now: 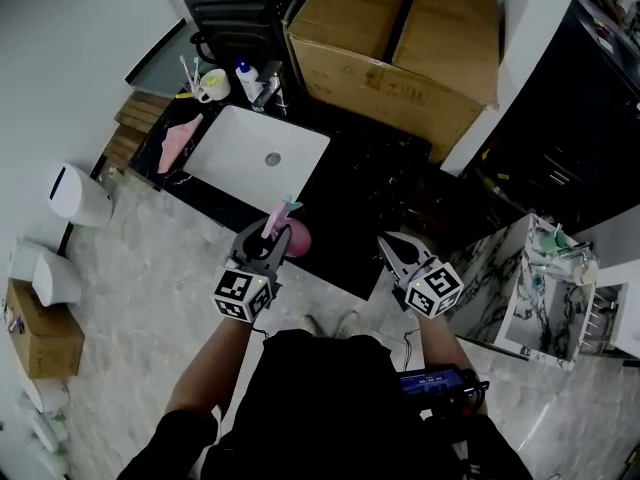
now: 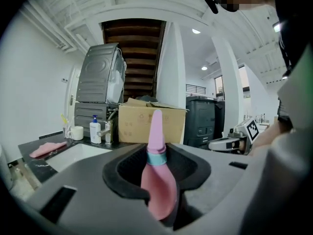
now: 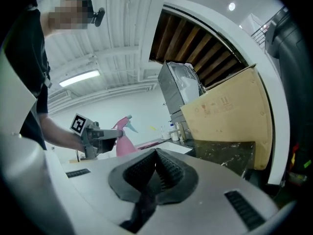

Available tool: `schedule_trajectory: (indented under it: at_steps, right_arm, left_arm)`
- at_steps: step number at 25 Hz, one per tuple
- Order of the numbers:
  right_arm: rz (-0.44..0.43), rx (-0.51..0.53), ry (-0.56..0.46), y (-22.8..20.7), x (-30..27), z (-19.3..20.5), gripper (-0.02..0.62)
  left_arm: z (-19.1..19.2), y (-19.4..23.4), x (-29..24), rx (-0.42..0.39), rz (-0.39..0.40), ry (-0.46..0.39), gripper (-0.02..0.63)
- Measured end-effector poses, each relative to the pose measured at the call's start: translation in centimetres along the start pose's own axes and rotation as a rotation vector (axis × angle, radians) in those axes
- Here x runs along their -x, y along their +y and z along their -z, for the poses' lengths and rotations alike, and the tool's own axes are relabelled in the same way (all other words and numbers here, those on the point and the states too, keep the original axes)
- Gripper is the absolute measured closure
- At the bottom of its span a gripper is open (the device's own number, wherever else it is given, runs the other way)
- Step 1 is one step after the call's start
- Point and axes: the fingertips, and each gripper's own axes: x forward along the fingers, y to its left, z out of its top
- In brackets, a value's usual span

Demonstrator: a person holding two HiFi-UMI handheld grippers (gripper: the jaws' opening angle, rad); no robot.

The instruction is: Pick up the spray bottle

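Observation:
The spray bottle is pink with a teal collar and a teal-tipped nozzle. It hangs above the front edge of the black counter, in front of the sink. My left gripper is shut on it. In the left gripper view the bottle stands upright between the jaws, which press on its sides. My right gripper hovers to the right at about the same height, shut and empty. The right gripper view shows its own pads meeting, and farther left the left gripper carrying the bottle.
A white sink is set in the counter, with a soap bottle, a mug and a pink cloth around it. A big cardboard box stands behind. White bins stand at left, a marble rack at right.

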Motion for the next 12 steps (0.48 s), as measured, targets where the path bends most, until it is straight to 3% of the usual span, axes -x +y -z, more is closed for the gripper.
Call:
schedule_trajectory:
  at_steps: [12]
  right_arm:
    - [-0.060, 0.074, 0.040, 6.4, -5.8, -0.3, 0.571]
  left_arm:
    - [2.0, 6.7, 8.5, 0.033, -0.103, -0.022, 0.472]
